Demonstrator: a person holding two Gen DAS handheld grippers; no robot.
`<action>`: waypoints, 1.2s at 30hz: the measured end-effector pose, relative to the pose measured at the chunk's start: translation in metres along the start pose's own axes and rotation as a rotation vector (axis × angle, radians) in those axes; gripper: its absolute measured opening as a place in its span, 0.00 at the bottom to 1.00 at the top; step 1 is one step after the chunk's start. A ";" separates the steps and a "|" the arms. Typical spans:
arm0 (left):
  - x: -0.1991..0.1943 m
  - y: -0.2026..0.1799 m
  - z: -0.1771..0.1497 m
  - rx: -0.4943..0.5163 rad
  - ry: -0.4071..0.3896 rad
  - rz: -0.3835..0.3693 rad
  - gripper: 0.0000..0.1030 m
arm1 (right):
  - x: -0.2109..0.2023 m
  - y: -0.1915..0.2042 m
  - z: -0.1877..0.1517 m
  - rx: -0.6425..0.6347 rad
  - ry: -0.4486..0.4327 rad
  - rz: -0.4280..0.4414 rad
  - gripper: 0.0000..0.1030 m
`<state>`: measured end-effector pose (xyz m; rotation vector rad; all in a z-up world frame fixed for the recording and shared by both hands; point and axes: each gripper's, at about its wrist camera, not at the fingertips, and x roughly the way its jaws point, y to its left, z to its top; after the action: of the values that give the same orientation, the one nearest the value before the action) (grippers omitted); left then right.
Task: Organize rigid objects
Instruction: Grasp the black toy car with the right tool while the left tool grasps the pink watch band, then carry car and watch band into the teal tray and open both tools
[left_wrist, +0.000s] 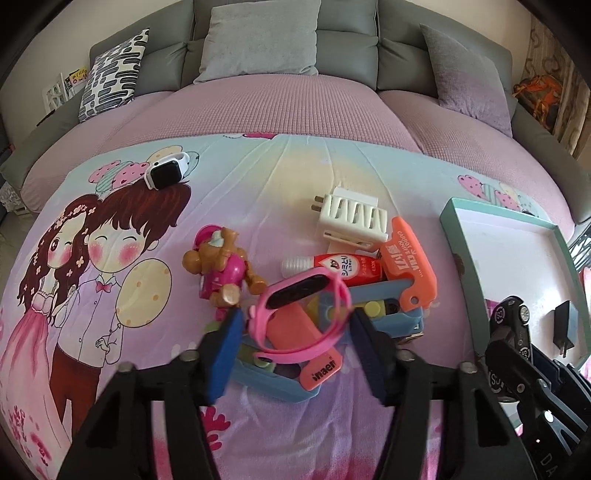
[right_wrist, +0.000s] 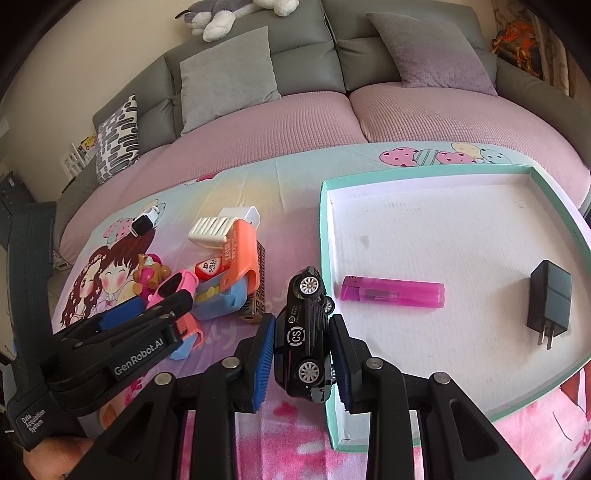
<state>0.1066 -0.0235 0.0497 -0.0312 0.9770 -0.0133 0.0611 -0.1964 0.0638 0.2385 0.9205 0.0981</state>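
A pile of rigid items lies on the cartoon bedsheet. My left gripper (left_wrist: 295, 328) is open, its jaws on either side of a pink wristband (left_wrist: 303, 314) on top of the pile. Under it are a blue case (left_wrist: 391, 310), orange plastic pieces (left_wrist: 410, 266) and a red tube (left_wrist: 343, 269). A white plug adapter (left_wrist: 351, 218) and a toy dog figure (left_wrist: 221, 269) lie beside the pile. My right gripper (right_wrist: 301, 350) is shut on a black toy car (right_wrist: 304, 332), held on its side at the left rim of the teal tray (right_wrist: 424, 171).
The tray holds a purple lighter (right_wrist: 393, 292) and a black charger (right_wrist: 548, 304). A white smartwatch (left_wrist: 166, 171) lies far left on the sheet. Grey sofa cushions (left_wrist: 258, 40) and a patterned pillow (left_wrist: 112, 74) stand behind. The left gripper (right_wrist: 122, 332) shows in the right wrist view.
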 end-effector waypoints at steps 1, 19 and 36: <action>-0.003 0.000 0.001 -0.002 -0.011 0.000 0.55 | -0.001 0.000 0.000 0.001 -0.006 0.002 0.31; -0.044 0.000 0.010 -0.003 -0.118 -0.033 0.49 | -0.015 -0.006 0.005 0.018 -0.060 0.017 0.31; -0.064 -0.085 0.010 0.174 -0.181 -0.212 0.43 | -0.028 -0.082 0.009 0.165 -0.059 -0.144 0.31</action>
<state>0.0799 -0.1065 0.1110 0.0238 0.7848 -0.2859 0.0499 -0.2824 0.0699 0.3253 0.8847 -0.1181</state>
